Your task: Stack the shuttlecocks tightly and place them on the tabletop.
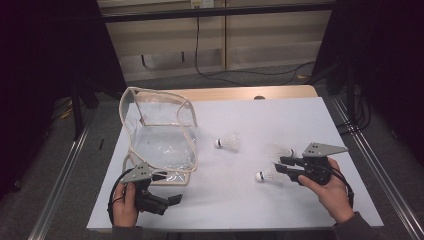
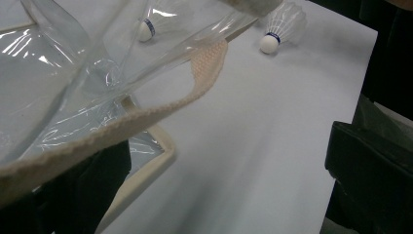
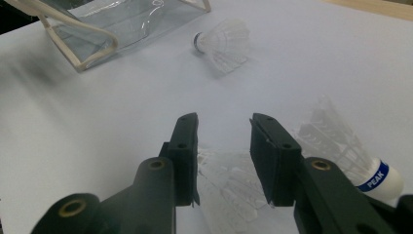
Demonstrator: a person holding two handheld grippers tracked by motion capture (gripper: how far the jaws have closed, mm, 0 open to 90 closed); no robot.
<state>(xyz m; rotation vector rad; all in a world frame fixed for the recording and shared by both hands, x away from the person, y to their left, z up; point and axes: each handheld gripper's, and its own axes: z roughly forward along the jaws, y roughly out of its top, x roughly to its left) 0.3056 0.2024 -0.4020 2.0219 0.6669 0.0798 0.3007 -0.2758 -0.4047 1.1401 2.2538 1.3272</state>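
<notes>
Two grippers work the white table (image 1: 215, 200). The left gripper (image 1: 172, 199), low in a fist, clamps the beige woven handle (image 2: 160, 109) of a clear plastic bag (image 1: 160, 135). Three feathered shuttlecocks lie scattered; the right gripper (image 1: 281, 166), jaws parted, straddles one shuttlecock (image 3: 229, 187) without pinching it.

i work in a lab rig: black curtains (image 1: 45, 75), metal frame rails (image 1: 60, 175), loose cables (image 1: 240, 74) on the floor.
</notes>
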